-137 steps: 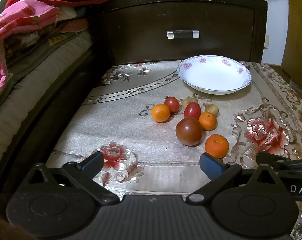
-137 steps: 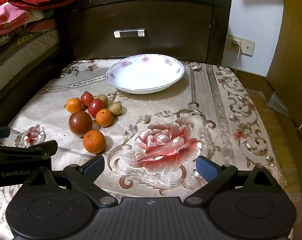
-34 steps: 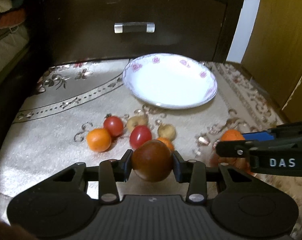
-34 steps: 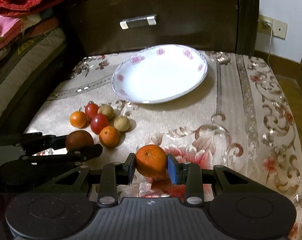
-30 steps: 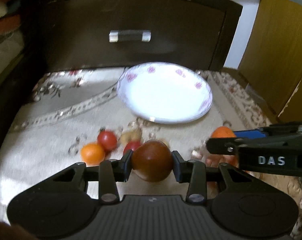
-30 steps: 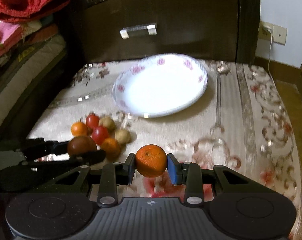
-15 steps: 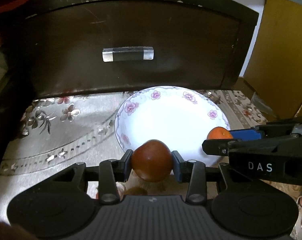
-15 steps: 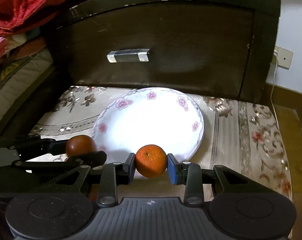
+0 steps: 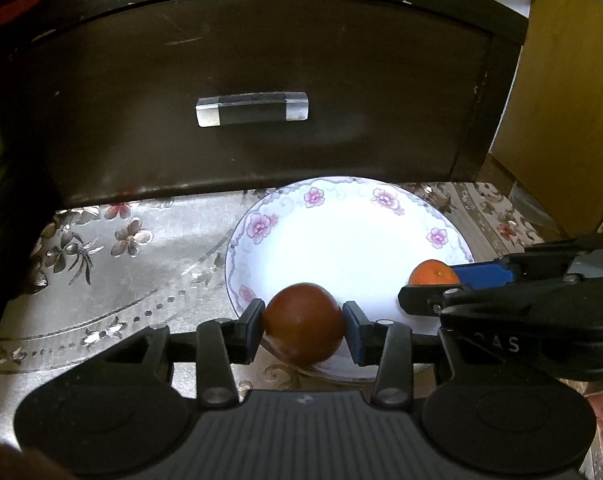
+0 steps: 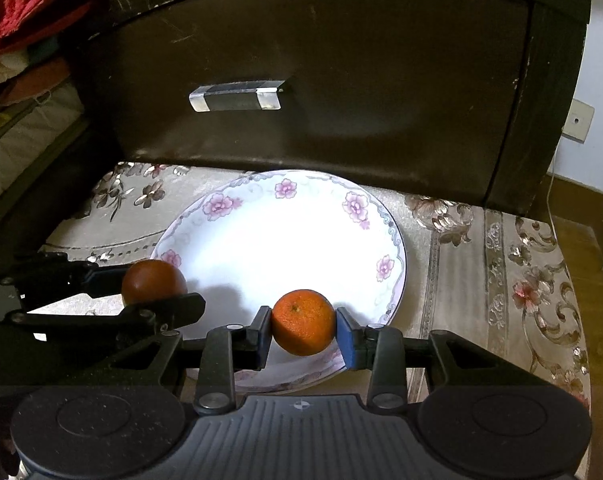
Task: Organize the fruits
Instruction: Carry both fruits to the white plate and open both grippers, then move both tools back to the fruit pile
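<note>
A dark red tomato (image 9: 303, 322) sits between the pads of my left gripper (image 9: 303, 328), over the near left rim of the white flowered plate (image 9: 341, 240). The left jaws are opening, with the pads still against the tomato's sides. An orange (image 10: 303, 322) is between the pads of my right gripper (image 10: 303, 330), above the plate's (image 10: 285, 236) near edge. These jaws are opening too, and their pads still touch the orange. Each gripper shows in the other's view: the tomato (image 10: 153, 282) at left, the orange (image 9: 433, 274) at right.
A dark wooden drawer front with a metal handle (image 9: 252, 109) rises right behind the plate. The floral cloth (image 9: 121, 272) covers the surface. Stacked bedding (image 10: 21, 20) lies at the left, and a yellow wooden panel (image 9: 573, 100) and a wall socket (image 10: 577, 120) at the right.
Both grippers have carried their fruits forward from the cluster of loose fruits to over the plate. The plate and the drawer front now look much nearer, and the loose fruits have left view.
</note>
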Demonstrator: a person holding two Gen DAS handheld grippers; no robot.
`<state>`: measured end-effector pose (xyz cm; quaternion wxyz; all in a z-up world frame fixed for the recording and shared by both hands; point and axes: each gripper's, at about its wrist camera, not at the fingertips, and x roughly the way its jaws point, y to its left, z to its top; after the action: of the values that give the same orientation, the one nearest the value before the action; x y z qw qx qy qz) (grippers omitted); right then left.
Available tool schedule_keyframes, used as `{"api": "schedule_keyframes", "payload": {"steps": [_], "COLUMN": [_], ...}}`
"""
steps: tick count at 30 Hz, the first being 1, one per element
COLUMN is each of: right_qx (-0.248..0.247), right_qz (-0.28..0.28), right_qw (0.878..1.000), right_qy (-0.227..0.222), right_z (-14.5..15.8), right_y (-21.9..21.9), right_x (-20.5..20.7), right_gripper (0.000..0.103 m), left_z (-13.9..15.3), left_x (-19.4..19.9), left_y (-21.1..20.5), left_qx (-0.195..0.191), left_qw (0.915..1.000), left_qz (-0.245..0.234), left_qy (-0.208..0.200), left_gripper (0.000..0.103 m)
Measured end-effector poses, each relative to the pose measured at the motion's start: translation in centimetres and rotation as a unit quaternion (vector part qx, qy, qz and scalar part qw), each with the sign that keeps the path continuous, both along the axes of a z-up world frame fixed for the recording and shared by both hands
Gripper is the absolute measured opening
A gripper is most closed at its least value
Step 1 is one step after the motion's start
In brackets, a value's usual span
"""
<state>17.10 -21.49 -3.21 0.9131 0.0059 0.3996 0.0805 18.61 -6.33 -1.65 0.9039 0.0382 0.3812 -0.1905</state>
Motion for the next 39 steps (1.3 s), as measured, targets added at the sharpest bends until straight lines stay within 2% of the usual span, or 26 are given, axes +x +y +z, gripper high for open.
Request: {"api": "schedule_keyframes", "payload": {"steps": [6, 12, 15, 17, 20, 32, 39], "right_qx": [0.002, 0.005, 0.008, 0.01, 0.012, 0.028, 0.024], "right_qz": [-0.002, -0.011, -0.016, -0.017, -0.018, -0.008, 0.008], "right_qw": [1.0, 1.0, 1.0, 0.999, 0.999, 0.999, 0.999], "right_qy": [-0.008, -0.018, -0.025, -0.029, -0.033, -0.03, -0.025], "right_z": [0.2, 0.7, 1.2, 1.5, 1.9, 3.5, 3.8], "right_y": [-0.1, -0.4, -0.5, -0.5, -0.5, 0.5, 1.6], "right_x": [0.0, -0.2, -0.6, -0.9, -1.4, -4.1, -5.6], "right_gripper": [0.036, 0.041, 0.042, 0.043, 0.043, 0.044, 0.044], "left_z": [0.3, 1.2, 2.2, 3.0, 4.2, 5.5, 6.6], "left_x": [0.0, -0.7, -1.6, -2.3, -3.2, -6.0, -8.4], "left_y": [0.3, 1.0, 1.6, 2.0, 2.7, 5.1, 6.9], "left_qx": [-0.002, -0.016, -0.022, -0.026, -0.031, 0.003, -0.01], "left_qw": [1.0, 0.9993, 0.998, 0.9965, 0.9939, 0.9924, 0.9887], "left_qz": [0.009, 0.023, 0.037, 0.045, 0.056, 0.086, 0.096], "left_qy": [-0.002, -0.023, -0.046, -0.065, -0.09, -0.088, -0.115], "left_gripper": [0.053, 0.063, 0.078, 0.093, 0.099, 0.099, 0.099]}}
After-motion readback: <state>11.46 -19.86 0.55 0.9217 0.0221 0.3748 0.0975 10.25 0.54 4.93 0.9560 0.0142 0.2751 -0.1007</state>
